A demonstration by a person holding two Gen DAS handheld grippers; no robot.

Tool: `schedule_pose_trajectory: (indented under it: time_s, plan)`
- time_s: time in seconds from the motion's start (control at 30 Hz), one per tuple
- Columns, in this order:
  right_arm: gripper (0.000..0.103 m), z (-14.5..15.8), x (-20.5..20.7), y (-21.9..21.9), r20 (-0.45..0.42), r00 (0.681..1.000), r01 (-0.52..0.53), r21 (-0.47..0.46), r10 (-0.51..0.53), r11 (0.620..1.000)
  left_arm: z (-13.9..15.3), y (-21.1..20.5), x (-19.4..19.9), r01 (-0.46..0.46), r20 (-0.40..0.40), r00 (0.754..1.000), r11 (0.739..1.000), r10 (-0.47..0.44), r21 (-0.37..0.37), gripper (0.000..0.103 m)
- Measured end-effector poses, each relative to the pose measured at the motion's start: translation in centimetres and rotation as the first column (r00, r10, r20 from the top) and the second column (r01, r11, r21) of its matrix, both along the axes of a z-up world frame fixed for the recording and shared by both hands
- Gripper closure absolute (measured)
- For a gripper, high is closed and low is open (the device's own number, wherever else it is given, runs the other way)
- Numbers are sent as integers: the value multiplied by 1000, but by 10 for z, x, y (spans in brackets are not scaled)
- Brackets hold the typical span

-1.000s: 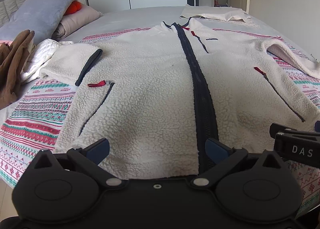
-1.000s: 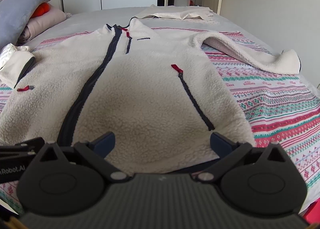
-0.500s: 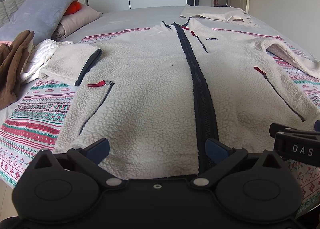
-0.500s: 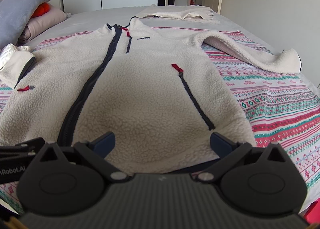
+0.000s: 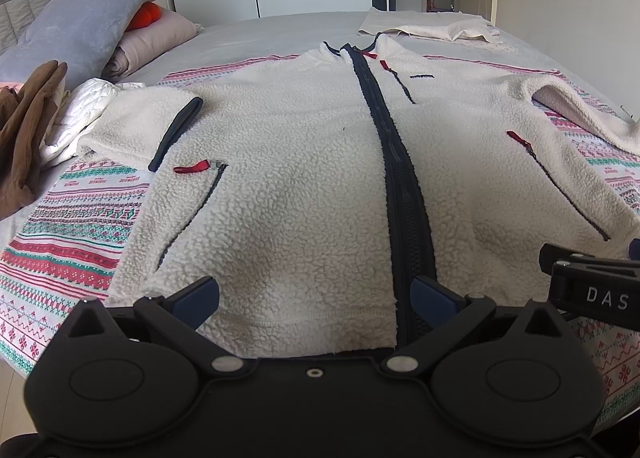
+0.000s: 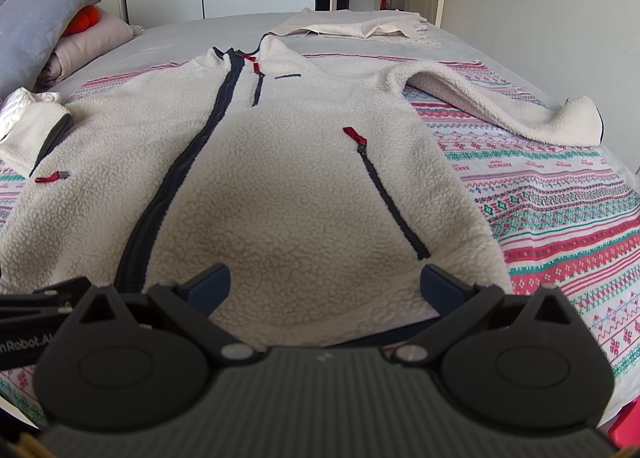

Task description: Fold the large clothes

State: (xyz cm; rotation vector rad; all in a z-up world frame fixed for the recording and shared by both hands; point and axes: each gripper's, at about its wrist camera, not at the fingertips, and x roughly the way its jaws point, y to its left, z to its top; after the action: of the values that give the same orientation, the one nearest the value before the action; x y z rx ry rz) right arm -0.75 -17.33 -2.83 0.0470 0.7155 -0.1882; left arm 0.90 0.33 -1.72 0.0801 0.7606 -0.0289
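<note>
Nearest, the left gripper is seen with its jaws spread wide and nothing between them, poised at the near hem of the fleece jacket. The right gripper is likewise held wide apart and empty, just at the hem on the right half. Almost nothing is found changed against the views of a second ago: both tools sit in the same place and the cloth lies as it did. From this it is judged that folding has not yet begun and that a grasp is only being lined up.

The jacket is spread face up and zipped along the patterned blanket, hem near, collar far. Its pile is thick, curly and cream, soft enough to sag when lifted. A dark zipper is run up the middle; slanted pocket zips with red pulls are set on either side. The left sleeve is lying doubled back, its dark cuff showing, while the right sleeve is stretched out loosely to the right.

Farther off, a brown garment and grey pillow are seen at left, and a pale folded cloth at the far end.
</note>
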Motion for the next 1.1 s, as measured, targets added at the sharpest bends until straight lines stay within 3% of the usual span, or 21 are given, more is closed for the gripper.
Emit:
schedule_pose_trajectory:
  time_s: [0.83,1.1]
  plan:
    - [0,-2,-2,-3,-8,1000,0,12,0,1000,-7,1,4,-11,-12,1000,1000,11,17,0]
    - [0,3,-3,-11,7,1000,4,15,-4,1000,-7,14,10,-33,-2,999,999,33,-24,0]
